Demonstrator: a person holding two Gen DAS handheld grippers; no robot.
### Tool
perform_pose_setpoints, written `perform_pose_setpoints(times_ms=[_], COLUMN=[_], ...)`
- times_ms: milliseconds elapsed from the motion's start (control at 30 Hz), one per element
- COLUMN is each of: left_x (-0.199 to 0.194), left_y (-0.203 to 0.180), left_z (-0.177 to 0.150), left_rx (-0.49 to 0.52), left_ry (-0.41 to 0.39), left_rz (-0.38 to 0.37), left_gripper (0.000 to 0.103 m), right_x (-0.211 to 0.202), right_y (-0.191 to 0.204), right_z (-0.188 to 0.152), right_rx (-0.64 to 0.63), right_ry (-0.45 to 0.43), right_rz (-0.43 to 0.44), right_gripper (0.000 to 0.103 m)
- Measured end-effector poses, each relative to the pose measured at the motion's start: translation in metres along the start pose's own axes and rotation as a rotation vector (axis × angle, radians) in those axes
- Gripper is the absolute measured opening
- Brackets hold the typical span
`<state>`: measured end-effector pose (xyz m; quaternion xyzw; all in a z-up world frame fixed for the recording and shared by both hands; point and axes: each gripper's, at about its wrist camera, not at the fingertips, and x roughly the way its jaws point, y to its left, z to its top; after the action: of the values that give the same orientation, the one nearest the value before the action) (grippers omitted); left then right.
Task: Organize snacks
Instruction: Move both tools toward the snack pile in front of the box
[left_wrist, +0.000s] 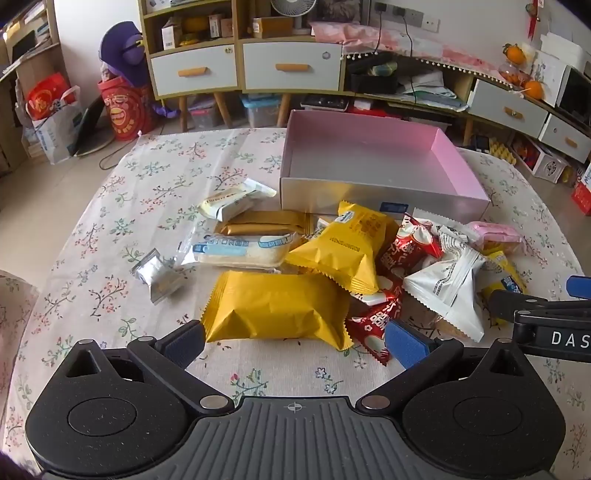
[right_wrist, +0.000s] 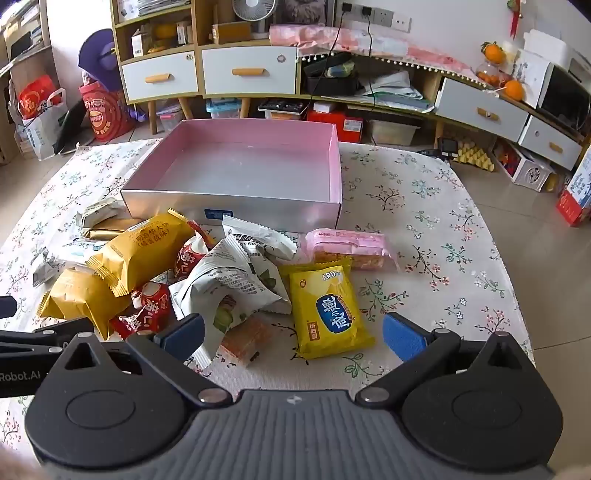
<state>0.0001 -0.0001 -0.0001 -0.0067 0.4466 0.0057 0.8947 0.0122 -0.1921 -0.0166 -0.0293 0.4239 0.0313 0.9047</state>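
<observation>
Snacks heaped loose on the floral tabletop (right_wrist: 424, 206), none yet sorted. Largest first: pink-lined box (right_wrist: 334, 173) at the far side of the cloth, open-topped and bare inside, apparently the destination, so the job looks to be at its very start. Just in front of its near wall, the pile: big mustard-yellow pouch (left_wrist: 275, 308) nearest the left claw (left_wrist: 295, 338), a second yellow pouch (left_wrist: 341, 245) leaning over it toward the box, a clear-wrapped pale cake bar (left_wrist: 240, 249) to the left, a gold bar (left_wrist: 258, 223) behind that, a cream packet (left_wrist: 232, 199) farther back beside the box corner. Toward the right side, white crimped packets (right_wrist: 229, 280) overlapping, a bright yellow flat packet (right_wrist: 330, 308) lying alone just ahead of the right claw (right_wrist: 293, 334), a pink packet (right_wrist: 351, 245) beyond it, apart from the heap. Smaller still: red-and-white wrapped sweets (left_wrist: 410, 242) tucked among the pouches, a small orange biscuit pack (right_wrist: 245, 339) partly under a white wrapper, a little silver sachet (left_wrist: 157, 275) off at the left edge of the pile. Both claws spread wide, blue pads well apart, gripping nothing, tilted down at the heap from the near edge. Everything left to do: each packet to be lifted and laid in the box, judging by how matters lie.
</observation>
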Motion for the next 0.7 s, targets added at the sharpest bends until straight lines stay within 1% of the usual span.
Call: perform_pose_setpoints(times_ms=[233,533,700], left_x=[-0.0002,-0.0012,-0.0025], left_y=[0.0006,0.0071,0.0081], left_z=[-0.0015,0.0024,0.0033], left_rx=[0.004,-0.012,-0.012], left_ry=[-0.005,-0.004,-0.006], left_rz=[-0.004,-0.019,-0.028], left_gripper=[0.103,0.103,0.103], right_x=[-0.0014,0.0021,0.0038], right_y=[0.0024,-0.0059,0.0012], right_z=[0.0012,0.0019,0.0065], right_rx=[0.001,0.002,0.003], right_ry=[0.003,0.001,0.003], right_rz=[0.008,0.014,0.005], right_gripper=[0.103,0.103,0.103])
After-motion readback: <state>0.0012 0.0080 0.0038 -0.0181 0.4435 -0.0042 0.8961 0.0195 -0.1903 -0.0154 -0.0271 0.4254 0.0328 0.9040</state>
